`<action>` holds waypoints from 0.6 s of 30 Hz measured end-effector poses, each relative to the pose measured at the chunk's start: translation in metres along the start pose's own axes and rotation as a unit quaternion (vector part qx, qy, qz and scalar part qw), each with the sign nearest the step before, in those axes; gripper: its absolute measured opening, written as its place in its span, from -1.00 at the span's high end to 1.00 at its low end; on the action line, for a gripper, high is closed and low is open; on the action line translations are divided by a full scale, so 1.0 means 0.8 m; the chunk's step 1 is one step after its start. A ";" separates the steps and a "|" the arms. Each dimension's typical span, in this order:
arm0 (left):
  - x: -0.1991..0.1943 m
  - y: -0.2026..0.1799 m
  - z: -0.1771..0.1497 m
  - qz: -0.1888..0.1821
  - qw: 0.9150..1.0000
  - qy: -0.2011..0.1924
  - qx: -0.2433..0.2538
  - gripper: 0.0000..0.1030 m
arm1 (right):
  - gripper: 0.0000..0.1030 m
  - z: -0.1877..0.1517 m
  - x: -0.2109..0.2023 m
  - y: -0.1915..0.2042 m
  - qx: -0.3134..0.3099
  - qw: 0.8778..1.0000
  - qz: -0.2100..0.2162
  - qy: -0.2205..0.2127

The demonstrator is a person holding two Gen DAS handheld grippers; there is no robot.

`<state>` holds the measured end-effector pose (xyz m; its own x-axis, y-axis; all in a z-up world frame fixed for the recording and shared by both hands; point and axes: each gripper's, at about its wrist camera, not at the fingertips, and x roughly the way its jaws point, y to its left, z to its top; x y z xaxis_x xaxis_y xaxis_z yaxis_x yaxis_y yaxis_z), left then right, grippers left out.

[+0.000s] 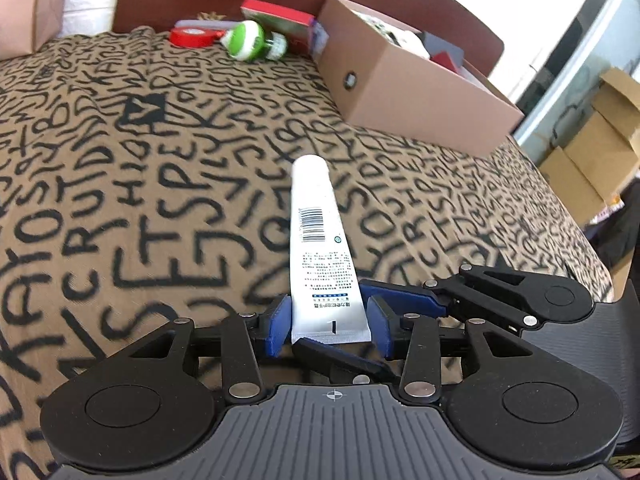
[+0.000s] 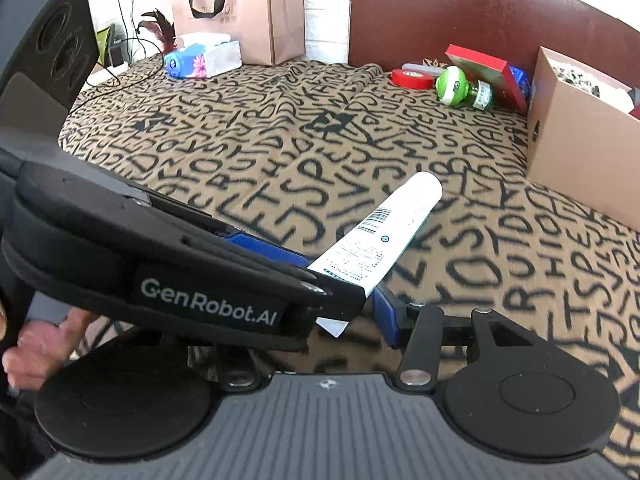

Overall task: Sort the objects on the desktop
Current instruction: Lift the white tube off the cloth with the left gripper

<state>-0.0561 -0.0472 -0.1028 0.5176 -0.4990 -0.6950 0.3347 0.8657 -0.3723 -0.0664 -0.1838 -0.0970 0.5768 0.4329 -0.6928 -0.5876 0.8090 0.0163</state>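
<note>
A white tube (image 1: pixel 320 240) with a barcode points away over the lettered brown cloth. In the left wrist view my left gripper (image 1: pixel 330 324) has its blue pads on either side of the tube's crimped end, with slight gaps showing. My right gripper (image 1: pixel 400 300) comes in from the right, its blue finger by the same end. In the right wrist view the tube (image 2: pixel 384 232) runs up to the right. The left gripper (image 2: pixel 224 276) crosses in front and hides my right gripper's left finger; the right pad (image 2: pixel 384 316) stands beside the tube's end.
An open cardboard box (image 1: pixel 404 88) holding several items stands at the far right. A red tape roll (image 1: pixel 192 37), a green-and-white bottle (image 1: pixel 250 42) and a red box (image 1: pixel 280 20) lie at the back edge. A paper bag (image 2: pixel 248 8) and tissue pack (image 2: pixel 204 58) sit far left.
</note>
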 end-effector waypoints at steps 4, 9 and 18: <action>0.002 -0.015 -0.007 -0.016 1.000 0.010 0.012 -0.21 | -0.14 -0.017 -0.015 -0.006 0.012 1.000 -0.005 0.000; -0.002 -0.011 -0.004 -0.029 0.999 0.005 -0.016 -0.56 | -0.25 -0.030 -0.025 -0.015 0.033 0.999 -0.020 -0.004; 0.005 0.006 0.032 -0.003 0.999 -0.022 -0.049 -0.71 | -0.52 -0.018 -0.017 -0.016 0.067 0.996 -0.039 -0.035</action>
<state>-0.0319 -0.0462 -0.0914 0.5511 -0.5035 -0.6655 0.2596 0.8613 -0.4367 -0.0747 -0.2060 -0.0987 0.6594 0.3890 -0.6434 -0.4603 0.8855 0.0637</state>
